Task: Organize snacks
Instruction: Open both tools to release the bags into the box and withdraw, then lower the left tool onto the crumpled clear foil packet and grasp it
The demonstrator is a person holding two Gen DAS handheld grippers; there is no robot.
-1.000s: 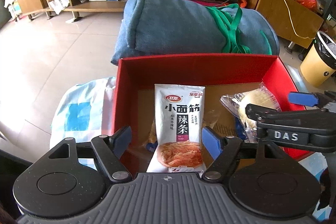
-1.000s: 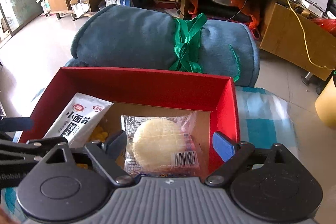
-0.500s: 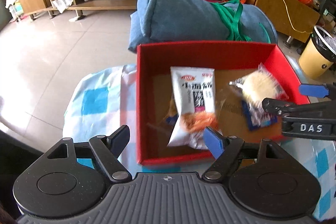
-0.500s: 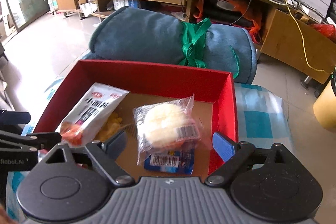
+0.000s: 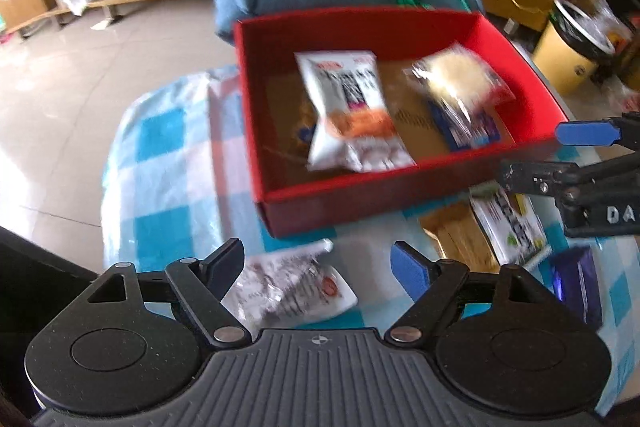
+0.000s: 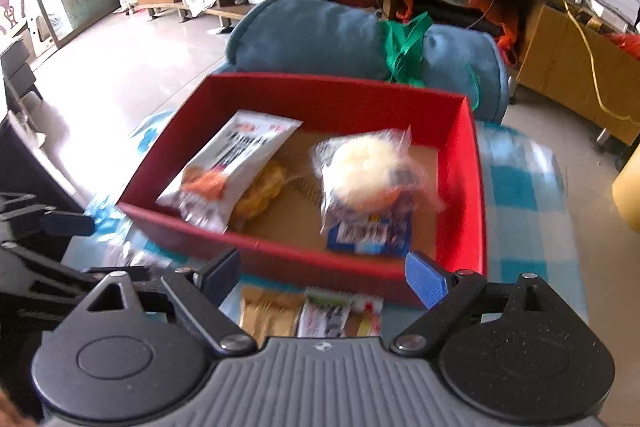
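With both packets released into the red box [image 5: 400,183], the left gripper [image 5: 320,267], jaws opening, and the wide-open right gripper [image 6: 324,275] withdraw empty toward the snacks left on the cloth [image 5: 160,155].

- L gripper [image 5: 318,267] now back off the red box [image 5: 360,203], jaws opening, empty
- R gripper [image 6: 322,271] back too
- Both snack packs now lie in box

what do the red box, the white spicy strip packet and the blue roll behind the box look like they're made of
Red box: looks like cardboard, matte red walls around a bare brown floor.
White spicy strip packet: seems to be glossy printed plastic film, crinkled at the sealed end.
Blue roll: soft fabric, likely fleece or a blanket, with a matte, fuzzy surface, tied with a green woven strap.
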